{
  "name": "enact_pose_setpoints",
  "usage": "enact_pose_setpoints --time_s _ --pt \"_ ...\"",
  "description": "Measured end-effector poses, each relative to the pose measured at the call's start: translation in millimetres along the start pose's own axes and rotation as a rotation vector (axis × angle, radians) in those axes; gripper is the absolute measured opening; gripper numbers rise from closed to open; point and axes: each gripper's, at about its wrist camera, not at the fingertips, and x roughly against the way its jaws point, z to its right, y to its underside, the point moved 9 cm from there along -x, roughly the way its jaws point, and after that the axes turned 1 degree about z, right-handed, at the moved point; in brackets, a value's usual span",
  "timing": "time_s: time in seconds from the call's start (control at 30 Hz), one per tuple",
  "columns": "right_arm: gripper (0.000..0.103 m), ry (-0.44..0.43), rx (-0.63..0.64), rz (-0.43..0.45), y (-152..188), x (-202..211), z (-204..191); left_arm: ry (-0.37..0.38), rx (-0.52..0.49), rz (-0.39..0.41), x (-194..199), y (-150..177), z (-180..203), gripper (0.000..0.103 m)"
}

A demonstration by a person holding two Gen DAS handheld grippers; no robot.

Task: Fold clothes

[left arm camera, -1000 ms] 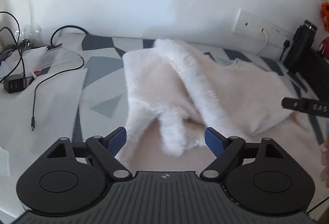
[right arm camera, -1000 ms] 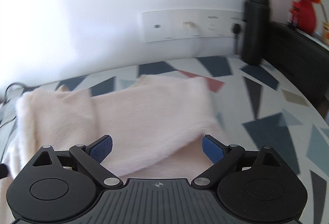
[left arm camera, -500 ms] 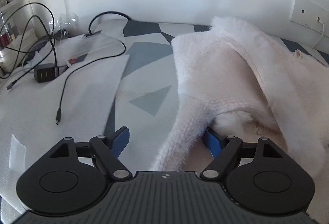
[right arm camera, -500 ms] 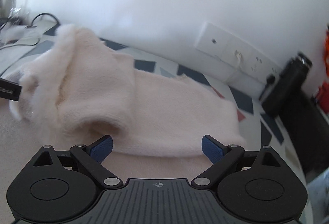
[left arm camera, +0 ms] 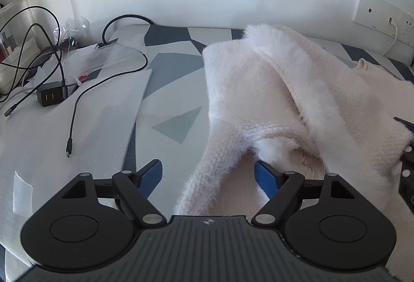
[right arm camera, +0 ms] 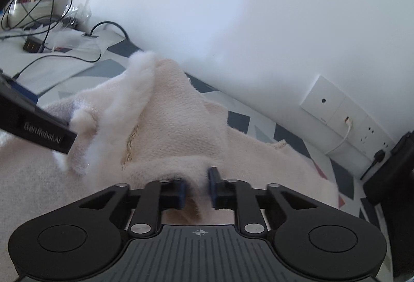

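A fluffy pale pink sweater (left arm camera: 271,90) lies bunched on a bed with a grey geometric cover (left arm camera: 168,80). My left gripper (left arm camera: 208,176) is open, its blue pads either side of a hanging sleeve or hem edge (left arm camera: 207,178) without pinching it. In the right wrist view the same sweater (right arm camera: 176,121) rises in a peak. My right gripper (right arm camera: 197,187) is shut on a fold of the sweater's fabric. The left gripper's black finger (right arm camera: 38,127) shows at the left of that view.
Black cables (left arm camera: 77,106), a charger (left arm camera: 50,97) and plastic wrappers (left arm camera: 103,57) lie on the bed's left side. A white wall socket panel (right arm camera: 336,111) with a plugged cable is on the wall. A dark bottle (right arm camera: 398,152) stands at right.
My right gripper has closed from wide open onto a fold of the sweater. The left gripper stayed open and edged closer along the sleeve edge.
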Motion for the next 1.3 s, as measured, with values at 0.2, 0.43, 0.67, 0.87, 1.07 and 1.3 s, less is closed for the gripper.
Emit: enact_pose_setpoints --time_s 0.2,0.43,0.67,0.87,1.07,1.3 --pt "0.013 -0.042 -0.191 -0.050 1 -3 26 -0.019 -0.006 -0.032 -4 2 2 0.080" --pt "0.049 0.101 0.056 0.024 3 2 19 -0.030 0.000 -0.061 -7 3 0 0.082" --pt "0.053 0.092 0.339 0.145 4 13 -24 -0.043 -0.015 -0.078 -9 2 1 0.082" --pt "0.018 -0.001 0.348 0.105 8 8 -31 -0.046 -0.019 -0.084 -9 2 1 0.083" --pt "0.008 -0.022 0.041 0.065 -2 7 12 -0.051 -0.026 -0.078 -11 2 -1 0.089" --pt "0.031 0.040 -0.994 -0.172 72 -9 160 -0.046 -0.025 -0.068 -12 3 -4 0.093"
